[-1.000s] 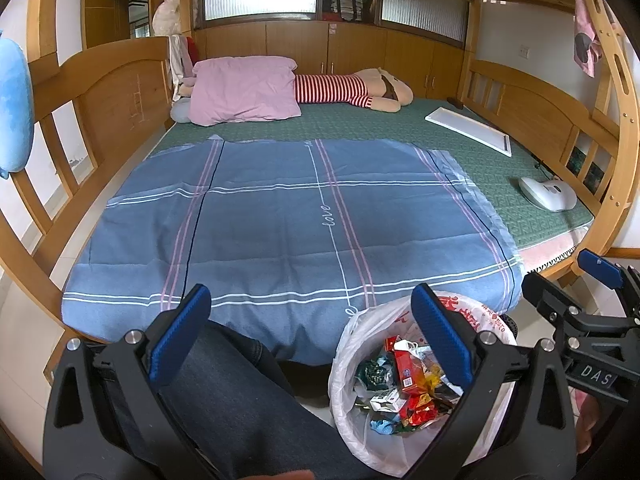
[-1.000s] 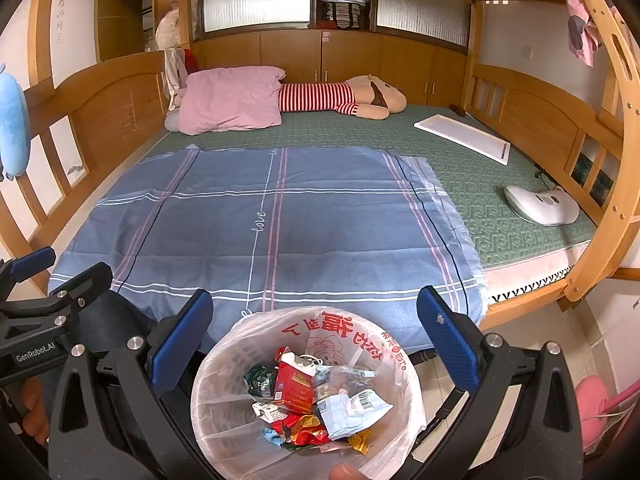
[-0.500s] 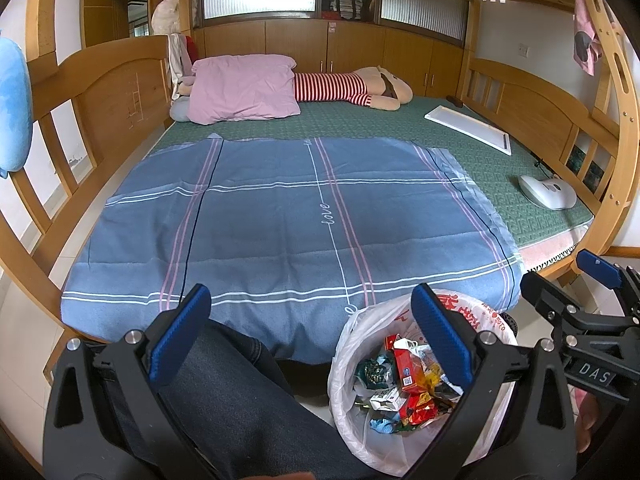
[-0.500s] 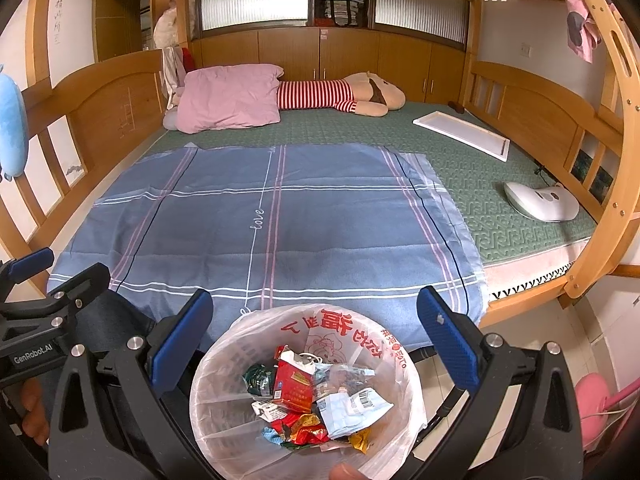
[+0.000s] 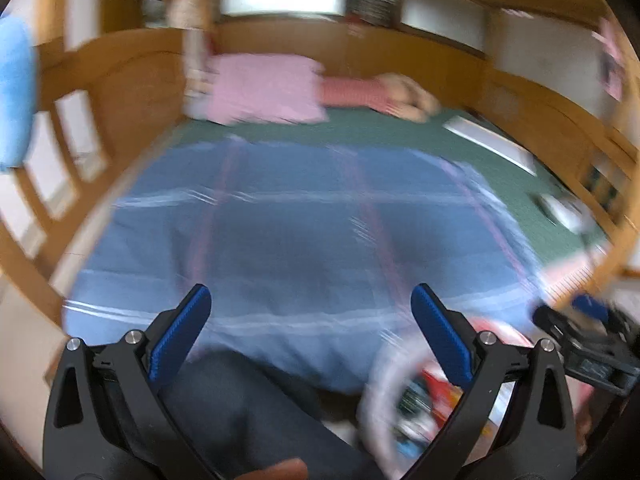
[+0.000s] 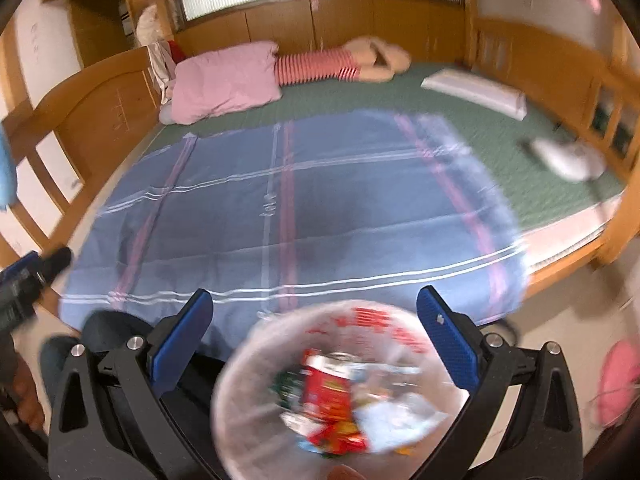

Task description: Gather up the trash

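Observation:
A white trash bin (image 6: 340, 384) lined with a plastic bag sits on the floor at the foot of the bed, holding red and green wrappers (image 6: 326, 396). My right gripper (image 6: 312, 332) is open and empty above the bin. My left gripper (image 5: 310, 332) is open and empty over the blue sheet's (image 5: 304, 240) near edge; the bin (image 5: 404, 396) shows blurred at its lower right. Each gripper appears at the edge of the other's view, the right one (image 5: 588, 340) and the left one (image 6: 28, 280).
A wooden bunk bed frame (image 6: 92, 100) surrounds a green mattress (image 6: 472, 128) with a pink pillow (image 6: 228, 80), a striped plush toy (image 6: 344, 62), a white board (image 6: 476, 92) and a white device (image 6: 568, 158). My jeans-clad leg (image 5: 248, 412) is below the left gripper.
Both views have turned blurred with motion. The right view has tilted and swung, and the left view has shifted so the bin sits lower right. Both grippers remain open.

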